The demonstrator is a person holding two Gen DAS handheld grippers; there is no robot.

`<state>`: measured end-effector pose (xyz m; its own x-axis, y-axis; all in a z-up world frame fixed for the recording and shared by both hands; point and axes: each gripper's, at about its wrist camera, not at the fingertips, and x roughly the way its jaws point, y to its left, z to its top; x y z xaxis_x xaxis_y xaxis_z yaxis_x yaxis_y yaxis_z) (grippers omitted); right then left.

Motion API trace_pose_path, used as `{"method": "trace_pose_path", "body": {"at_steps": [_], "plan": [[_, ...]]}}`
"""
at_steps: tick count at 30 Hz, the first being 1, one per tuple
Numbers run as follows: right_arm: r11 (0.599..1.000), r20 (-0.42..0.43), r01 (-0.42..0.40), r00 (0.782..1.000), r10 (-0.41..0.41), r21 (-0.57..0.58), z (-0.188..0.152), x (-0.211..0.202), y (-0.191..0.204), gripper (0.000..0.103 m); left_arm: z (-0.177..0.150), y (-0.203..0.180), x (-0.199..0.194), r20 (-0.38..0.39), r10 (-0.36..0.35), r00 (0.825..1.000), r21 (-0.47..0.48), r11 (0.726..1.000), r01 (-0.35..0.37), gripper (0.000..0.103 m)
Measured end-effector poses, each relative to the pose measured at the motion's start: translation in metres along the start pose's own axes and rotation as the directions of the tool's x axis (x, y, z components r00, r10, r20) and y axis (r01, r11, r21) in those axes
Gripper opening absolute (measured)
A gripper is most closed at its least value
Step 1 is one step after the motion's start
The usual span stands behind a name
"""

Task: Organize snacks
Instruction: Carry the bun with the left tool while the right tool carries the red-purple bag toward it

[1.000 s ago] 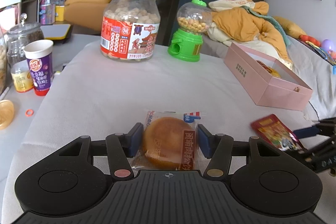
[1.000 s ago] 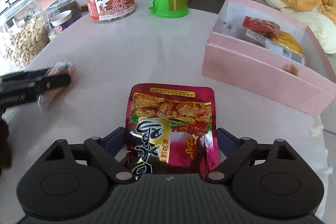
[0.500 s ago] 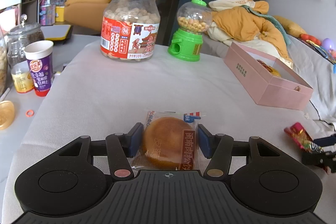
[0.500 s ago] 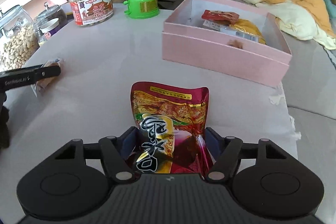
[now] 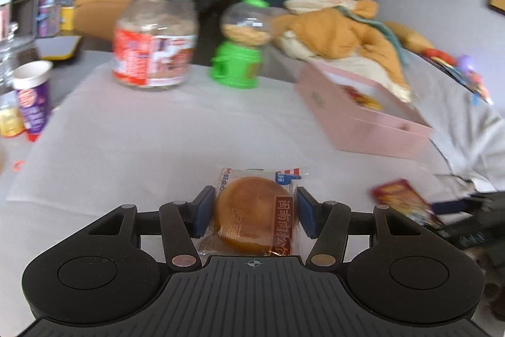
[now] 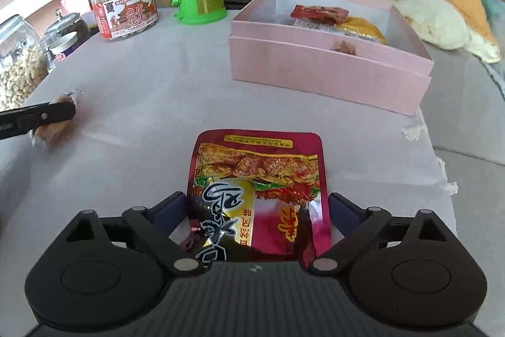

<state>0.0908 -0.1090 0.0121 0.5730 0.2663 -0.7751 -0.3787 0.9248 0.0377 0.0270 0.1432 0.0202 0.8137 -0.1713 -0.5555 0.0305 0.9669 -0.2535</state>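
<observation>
The left tool [image 5: 254,198] is gripping the cake [image 5: 249,213] by the sides of its wrapper, pads pressing on both edges; the cake is sitting deep between the jaws, just above the desk [image 6: 157,84], well short of the box [image 6: 315,75]. The right tool [image 6: 257,199] has just been opening its jaws; they are standing wide, with the pouch [image 6: 258,166] lying flat between them and neither pad seeming to press on it.

The step in hand looks like getting both snacks into the box, which is already holding a few packets. For the pouch, the right tool should be closing squarely across the flat sides, not on a crumpled corner, since the foil is likely slipping easily; for the cake, the left tool should be keeping a light, steady squeeze so the soft cake is not getting crushed. The two tools are working near each other; one should probably be going to the box first, over the near wall, letting go low inside.
</observation>
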Motion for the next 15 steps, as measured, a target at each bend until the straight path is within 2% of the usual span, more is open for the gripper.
{"method": "trace_pose_path", "body": {"at_steps": [4, 10, 11, 15], "plan": [[0.991, 0.023, -0.068, 0.998, 0.065, 0.117, 0.002, -0.005, -0.018, 0.096, 0.005, -0.035, 0.003, -0.058, -0.046, 0.997, 0.036, 0.998, 0.048, 0.060], [0.926, 0.081, -0.247, 0.969, 0.234, 0.286, 0.000, -0.020, -0.053, 0.096, 0.016, -0.068, 0.011, -0.080, -0.025, 0.996, 0.073, 0.997, 0.031, 0.060], [0.922, 0.089, -0.249, 0.968, 0.233, 0.295, 0.000, -0.021, -0.056, 0.096, 0.016, -0.071, 0.013, -0.083, -0.017, 0.996, 0.073, 0.997, 0.023, 0.060], [0.946, 0.051, -0.139, 0.990, 0.129, 0.294, -0.003, -0.010, -0.057, 0.097, 0.015, -0.076, 0.016, -0.096, -0.001, 0.995, 0.067, 0.998, 0.008, 0.060]]}}
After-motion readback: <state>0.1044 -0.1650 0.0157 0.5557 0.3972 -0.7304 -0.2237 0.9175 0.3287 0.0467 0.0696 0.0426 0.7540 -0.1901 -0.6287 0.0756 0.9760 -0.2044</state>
